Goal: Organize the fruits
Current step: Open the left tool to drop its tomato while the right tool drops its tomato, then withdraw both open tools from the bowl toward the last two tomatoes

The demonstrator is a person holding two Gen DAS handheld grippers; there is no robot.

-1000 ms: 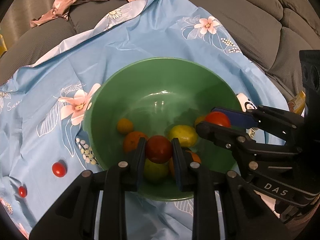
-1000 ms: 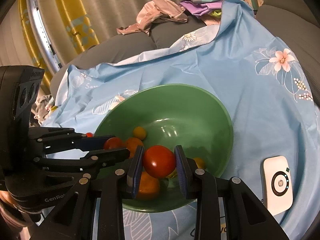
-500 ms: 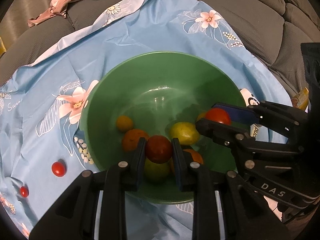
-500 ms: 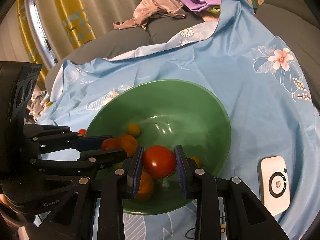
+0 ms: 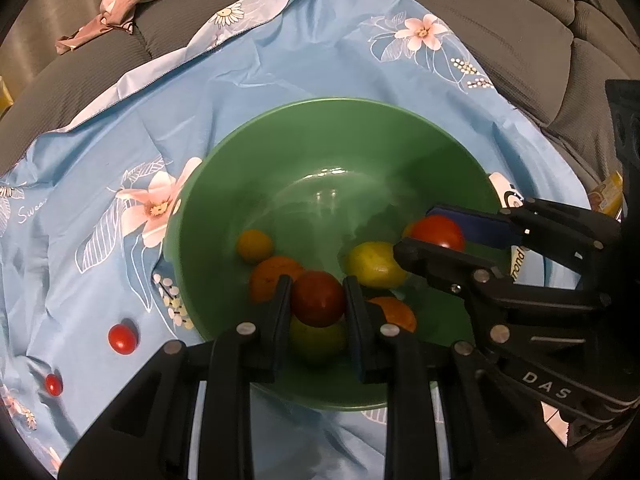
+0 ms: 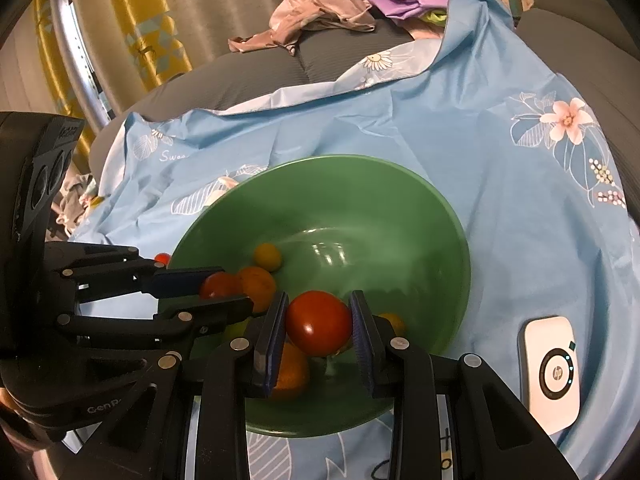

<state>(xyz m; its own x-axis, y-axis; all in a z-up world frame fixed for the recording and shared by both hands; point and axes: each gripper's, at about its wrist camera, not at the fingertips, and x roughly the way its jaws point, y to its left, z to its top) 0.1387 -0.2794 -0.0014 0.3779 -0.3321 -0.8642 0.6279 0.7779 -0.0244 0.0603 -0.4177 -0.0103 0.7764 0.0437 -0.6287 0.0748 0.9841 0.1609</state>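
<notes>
**Both grippers over the bowl, each pinching a tomato**

A blue floral cloth (image 5: 280,80) carries the green bowl (image 5: 304,152) of mixed fruits. Above it, the left hand-held gripper (image 5: 318,300) pinches a dark red tomato (image 5: 318,298); the right hand-held gripper (image 6: 318,324) pinches a brighter red tomato (image 6: 318,322). Two small red tomatoes (image 5: 123,339) lie on the cloth left of the bowl.

The right gripper (image 6: 319,329) clamps a red tomato (image 6: 319,328) over the green bowl (image 6: 400,216). The left gripper (image 6: 218,290) pinches a smaller tomato (image 6: 219,285) beside what look like oranges (image 6: 257,282). A white HP device (image 6: 552,368) lies on the blue floral cloth (image 6: 480,128).
</notes>
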